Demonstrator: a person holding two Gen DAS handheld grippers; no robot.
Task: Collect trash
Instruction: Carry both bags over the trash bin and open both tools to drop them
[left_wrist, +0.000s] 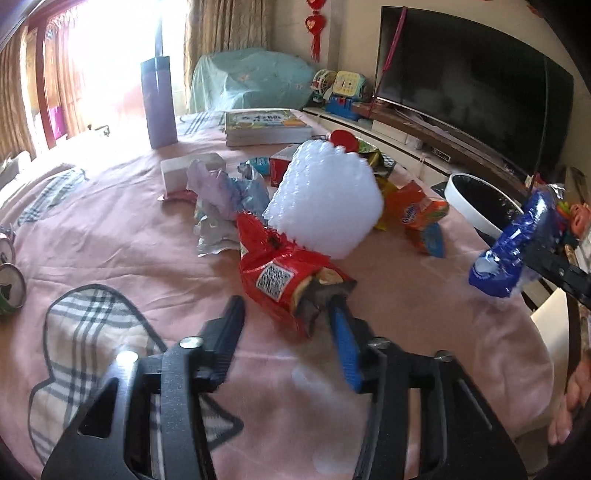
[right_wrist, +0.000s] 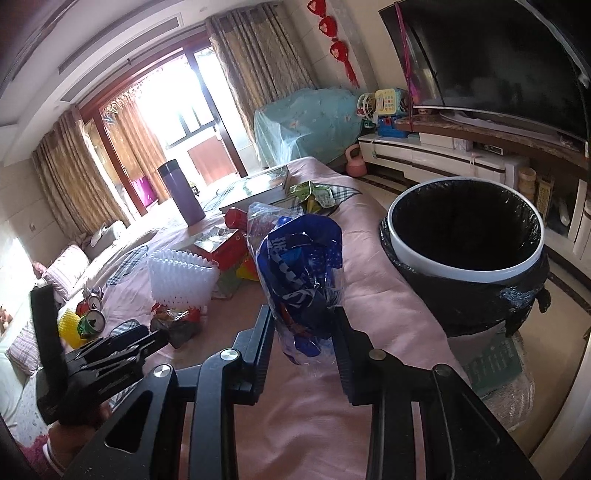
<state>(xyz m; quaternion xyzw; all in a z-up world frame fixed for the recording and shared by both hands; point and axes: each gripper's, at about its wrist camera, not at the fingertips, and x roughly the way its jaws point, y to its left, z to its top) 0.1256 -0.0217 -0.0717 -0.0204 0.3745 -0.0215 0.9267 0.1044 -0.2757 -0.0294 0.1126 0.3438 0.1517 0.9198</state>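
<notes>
Between the fingers of the right tongs (right_wrist: 303, 325), a crumpled blue wrapper (right_wrist: 301, 258) is being clamped and is hanging above the pink surface (right_wrist: 369, 280). Ahead and to the right of these tongs, the black-lined trash bin (right_wrist: 469, 251) is standing just beside the surface's edge. The left tongs (left_wrist: 286, 306) are spreading apart around the near end of a red snack bag (left_wrist: 273, 266), its torn end touching the right finger. Just beyond that bag, a white foam net (left_wrist: 325, 199) is lying among other wrappers.
</notes>
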